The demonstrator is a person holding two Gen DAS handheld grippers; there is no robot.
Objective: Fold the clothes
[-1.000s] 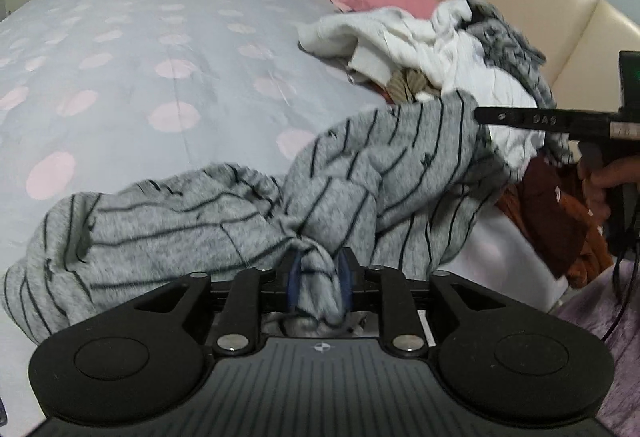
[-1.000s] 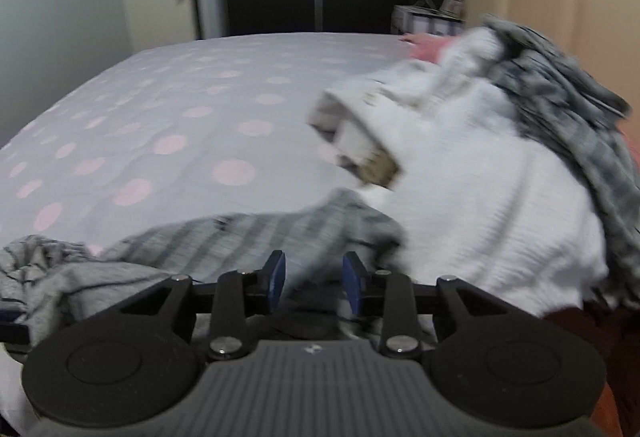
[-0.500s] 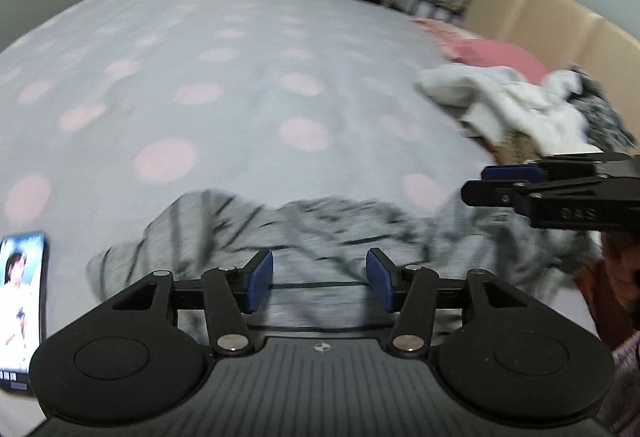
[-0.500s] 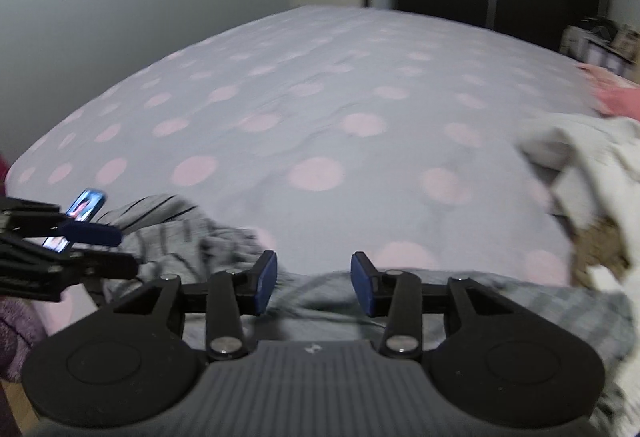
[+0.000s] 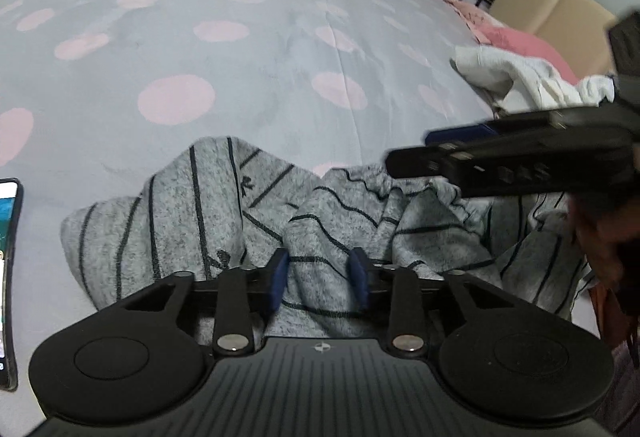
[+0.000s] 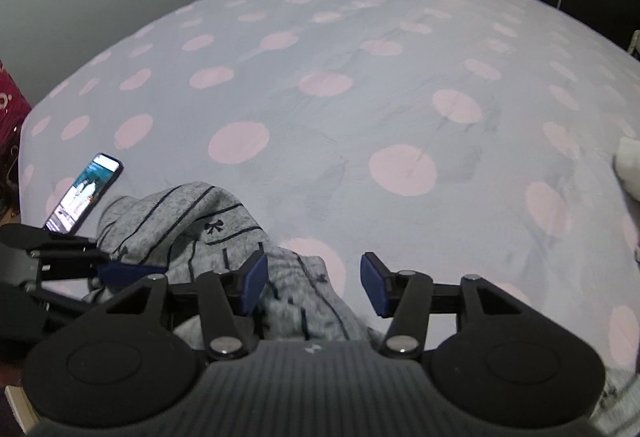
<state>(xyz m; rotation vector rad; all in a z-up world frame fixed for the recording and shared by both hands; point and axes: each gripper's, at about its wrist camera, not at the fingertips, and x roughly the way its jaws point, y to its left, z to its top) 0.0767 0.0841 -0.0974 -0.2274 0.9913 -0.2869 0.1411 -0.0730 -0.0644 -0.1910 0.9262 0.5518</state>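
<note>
A grey striped garment (image 5: 224, 221) is seen crumpled at the near edge of a bed (image 5: 248, 77) w/ pink-dotted grey cover. The left gripper (image 5: 319, 277) is held open, a fold of cloth between its pads, not clamped. The right gripper (image 6: 314, 283) is spread wide over the garment, nothing gripped. A lit phone (image 6: 84, 193) is seen beside the garment; white clothes (image 5: 520, 85) are piled near the headboard.

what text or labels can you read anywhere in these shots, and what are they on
No words or numbers can be read.
Right gripper: raised marks on its side, too blurred to read.
Phone: lit screen shows a picture, any text too small.
Striped grey garment: small black bow motifs, not lettering.
</note>
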